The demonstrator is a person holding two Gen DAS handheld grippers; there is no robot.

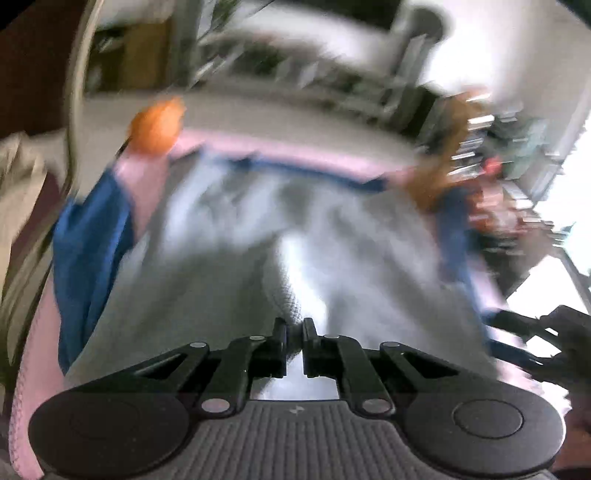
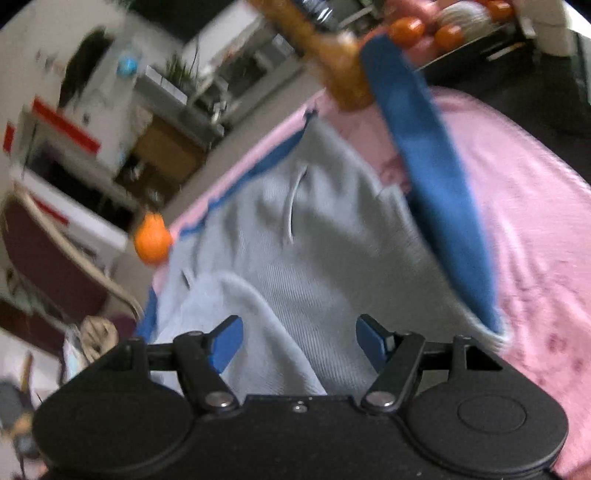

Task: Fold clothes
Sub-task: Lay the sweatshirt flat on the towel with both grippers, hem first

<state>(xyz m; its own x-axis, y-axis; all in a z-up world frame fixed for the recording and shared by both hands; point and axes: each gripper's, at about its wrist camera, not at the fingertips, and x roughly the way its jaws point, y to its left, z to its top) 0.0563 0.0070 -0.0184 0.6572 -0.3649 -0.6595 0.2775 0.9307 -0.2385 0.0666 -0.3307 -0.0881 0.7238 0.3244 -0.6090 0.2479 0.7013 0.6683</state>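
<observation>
On a pink patterned cloth [image 2: 517, 229], a pale grey ribbed garment with blue lining [image 2: 295, 240] lies mid-fold, the left gripper [image 1: 294, 328] pinching its near fold while the right gripper [image 2: 299, 332] hovers agape, apparently needing a fresh hold.

A lived-in home room: beyond the gripper, a pink cloth [image 2: 517, 206] covers the table, with a maroon chair [image 2: 51, 266], potted plants [image 2: 181, 72], wooden cabinet [image 2: 166, 147] and piled oranges [image 2: 424, 31].
</observation>
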